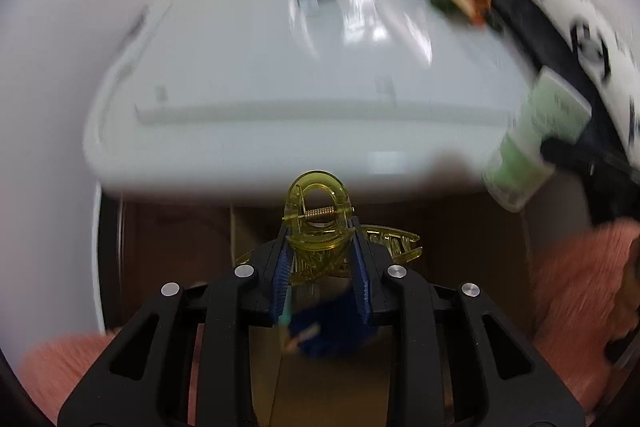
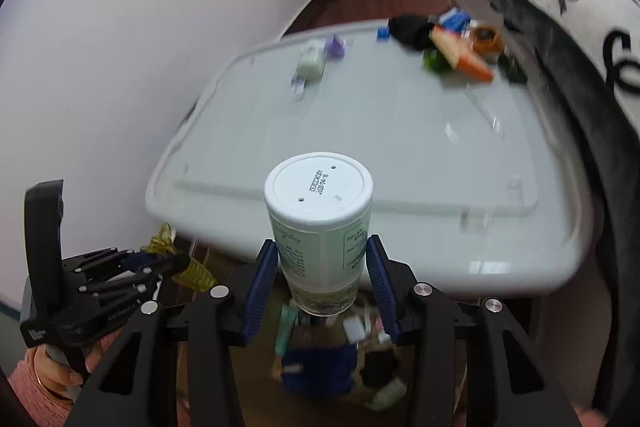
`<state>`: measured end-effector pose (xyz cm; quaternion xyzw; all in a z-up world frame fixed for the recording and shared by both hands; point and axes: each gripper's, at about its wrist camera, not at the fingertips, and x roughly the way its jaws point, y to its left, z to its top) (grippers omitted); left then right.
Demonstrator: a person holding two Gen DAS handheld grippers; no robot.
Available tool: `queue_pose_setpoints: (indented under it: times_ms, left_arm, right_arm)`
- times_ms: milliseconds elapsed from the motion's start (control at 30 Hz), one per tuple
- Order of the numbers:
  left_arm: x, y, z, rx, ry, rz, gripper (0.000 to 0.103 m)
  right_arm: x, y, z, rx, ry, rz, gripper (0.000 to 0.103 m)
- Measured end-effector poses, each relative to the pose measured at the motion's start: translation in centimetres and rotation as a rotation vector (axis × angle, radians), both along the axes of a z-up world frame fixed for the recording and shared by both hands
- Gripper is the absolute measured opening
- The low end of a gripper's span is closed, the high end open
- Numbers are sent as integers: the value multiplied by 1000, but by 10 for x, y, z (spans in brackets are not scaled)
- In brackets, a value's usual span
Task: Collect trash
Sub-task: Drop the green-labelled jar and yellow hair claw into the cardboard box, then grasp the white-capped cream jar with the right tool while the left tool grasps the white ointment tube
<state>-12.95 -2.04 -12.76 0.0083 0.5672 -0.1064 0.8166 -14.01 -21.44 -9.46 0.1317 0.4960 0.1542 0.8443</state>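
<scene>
Left gripper (image 1: 320,251) clamped tight on a yellow hair clip (image 1: 318,217), held over a brown box (image 2: 256,387) just in front of the white lid's (image 1: 248,67) near edge. Right gripper (image 2: 322,267) has its 2 blue pads (image 2: 259,287) spread with visible gaps beside a white bottle (image 2: 320,223), contact unclear; bottle sits between the pads over the same box, which already holds blurred trash (image 2: 320,367). More small items (image 2: 452,47) lie on the lid's far end.

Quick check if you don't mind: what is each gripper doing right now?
Left gripper: closed on the yellow hair claw clip.
Right gripper: holding the white and green bottle, its fingers on either side.
</scene>
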Motion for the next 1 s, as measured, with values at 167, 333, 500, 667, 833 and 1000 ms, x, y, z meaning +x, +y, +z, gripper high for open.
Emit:
queue_pose_setpoints:
  times_ms: [167,333,500,667,833,1000]
  left_arm:
    - [-29,2,-53,9,192,16,26]
    - [-28,2,-66,47,270,41,72]
    - [-31,-2,-69,30,280,24,78]
    - [-31,5,-43,-87,174,32,78]
    - [0,12,-10,-111,39,55,82]
    - [70,27,19,-93,-35,151,82]
  right_arm:
    - [-25,14,-43,-41,148,37,46]
    - [-35,26,-67,-80,254,60,67]
    - [-43,6,-52,-33,162,-38,86]
    - [-45,-22,-46,87,114,-140,86]
    - [-40,-39,-38,142,67,-201,86]
    - [-3,-41,-21,78,53,-196,86]
